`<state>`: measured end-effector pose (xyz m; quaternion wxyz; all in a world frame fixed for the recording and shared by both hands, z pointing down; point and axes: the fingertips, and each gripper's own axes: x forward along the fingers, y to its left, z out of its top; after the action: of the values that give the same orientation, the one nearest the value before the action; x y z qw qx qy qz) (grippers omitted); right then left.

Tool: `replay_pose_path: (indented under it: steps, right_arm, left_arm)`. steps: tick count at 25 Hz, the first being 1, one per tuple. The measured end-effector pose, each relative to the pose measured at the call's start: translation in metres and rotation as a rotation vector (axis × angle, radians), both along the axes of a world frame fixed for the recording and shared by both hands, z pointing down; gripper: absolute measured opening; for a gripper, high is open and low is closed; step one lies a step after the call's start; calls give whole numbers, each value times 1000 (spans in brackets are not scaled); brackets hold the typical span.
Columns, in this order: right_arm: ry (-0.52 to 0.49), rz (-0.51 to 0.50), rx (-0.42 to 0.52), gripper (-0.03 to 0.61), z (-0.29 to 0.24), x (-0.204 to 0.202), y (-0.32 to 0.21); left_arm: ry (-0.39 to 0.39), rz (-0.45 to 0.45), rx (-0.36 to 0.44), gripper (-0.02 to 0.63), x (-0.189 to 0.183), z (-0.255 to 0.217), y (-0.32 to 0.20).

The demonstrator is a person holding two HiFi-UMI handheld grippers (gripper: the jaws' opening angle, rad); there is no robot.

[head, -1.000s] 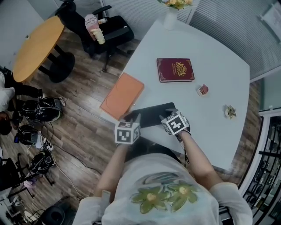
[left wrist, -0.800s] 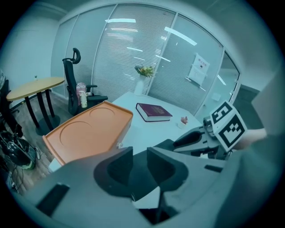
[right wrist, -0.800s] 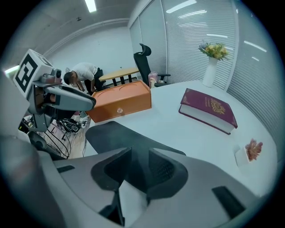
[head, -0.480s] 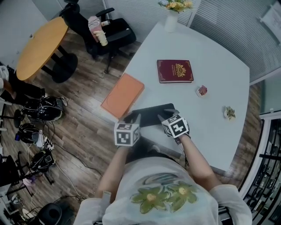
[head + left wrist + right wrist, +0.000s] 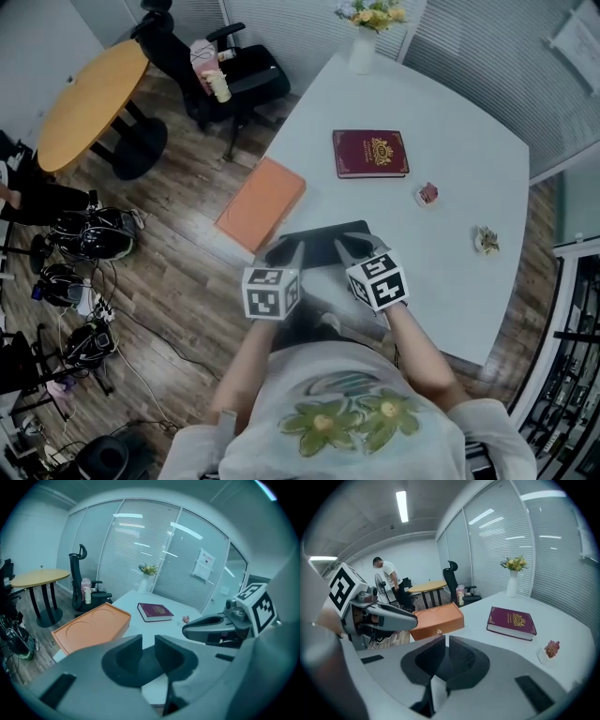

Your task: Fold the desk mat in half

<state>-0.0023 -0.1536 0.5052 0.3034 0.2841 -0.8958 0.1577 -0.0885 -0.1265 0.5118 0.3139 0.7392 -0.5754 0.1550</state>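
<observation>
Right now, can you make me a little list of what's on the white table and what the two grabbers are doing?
table: white, with the person at its near edge
desk mat: dark, at the table's near edge, not yet folded
left gripper: shut on the desk mat's near edge
right gripper: jaws have just been closing, with the mat's edge pinched between them
red book: closed, lying beyond the mat
orange box: at the table's left edge
vase: holds flowers, at the far corner
</observation>
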Motion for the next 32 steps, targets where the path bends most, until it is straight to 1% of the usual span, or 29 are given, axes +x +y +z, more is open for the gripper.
replay_pose_path:
  steps: [3, 7, 9, 11, 16, 22, 25, 32]
  right_arm:
    - [-24, -4, 41, 28, -16, 0, 4]
    - [-15, -23, 116, 18, -32, -3, 11]
    - [-25, -27, 137, 17, -40, -4, 16]
    - [-44, -22, 146, 17, -47, -4, 20]
    - [-79, -17, 166, 17, -63, -4, 27]
    - [-105, -19, 177, 17, -73, 0, 33]
    - [-106, -19, 189, 17, -78, 2, 37]
    - [-105, -22, 192, 17, -85, 8, 47]
  left_arm:
    - [3, 13, 32, 79, 8, -12, 1]
    - [-19, 24, 84, 36, 14, -28, 1]
    - [-30, 30, 104, 17, 17, -35, 3]
    - [-35, 35, 118, 6, 22, -40, 5]
    - [-35, 48, 152, 5, 33, -55, 11]
    - [-80, 69, 183, 4, 42, -66, 17]
    - [-90, 75, 192, 3, 45, -70, 20]
    - [-72, 88, 198, 3, 51, -81, 28]
